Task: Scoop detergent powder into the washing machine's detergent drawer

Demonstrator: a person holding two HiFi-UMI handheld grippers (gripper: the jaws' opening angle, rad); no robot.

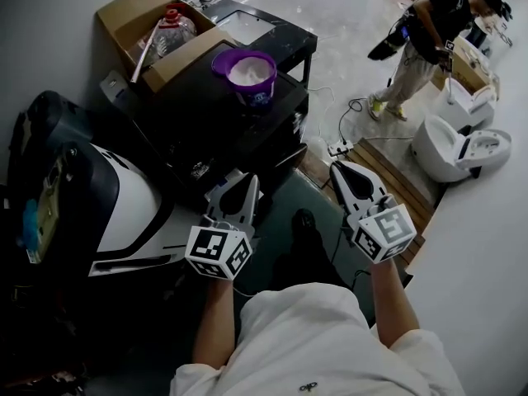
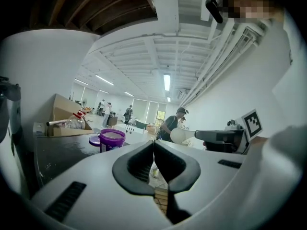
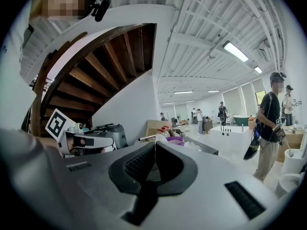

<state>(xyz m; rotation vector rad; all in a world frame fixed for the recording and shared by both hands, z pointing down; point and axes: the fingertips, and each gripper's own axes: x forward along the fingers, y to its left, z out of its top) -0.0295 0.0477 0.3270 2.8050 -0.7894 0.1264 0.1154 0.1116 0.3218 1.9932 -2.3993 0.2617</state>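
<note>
Purple tub (image 1: 252,73), contents possibly powder, left tongs (image 1: 250,181), right tongs (image 1: 340,170), both closed, empty.

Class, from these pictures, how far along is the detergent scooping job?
Done: nothing visible; the purple tub of white powder sits open on the black table. In hand: nothing; the left gripper and right gripper are both shut, empty, short of the table. Left: all the scooping.

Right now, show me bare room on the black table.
Bare: the near stretch of the black table, between the purple tub and its front edge. Crowded: far left, where the cardboard box holding a bottle sits beside the tub.
</note>
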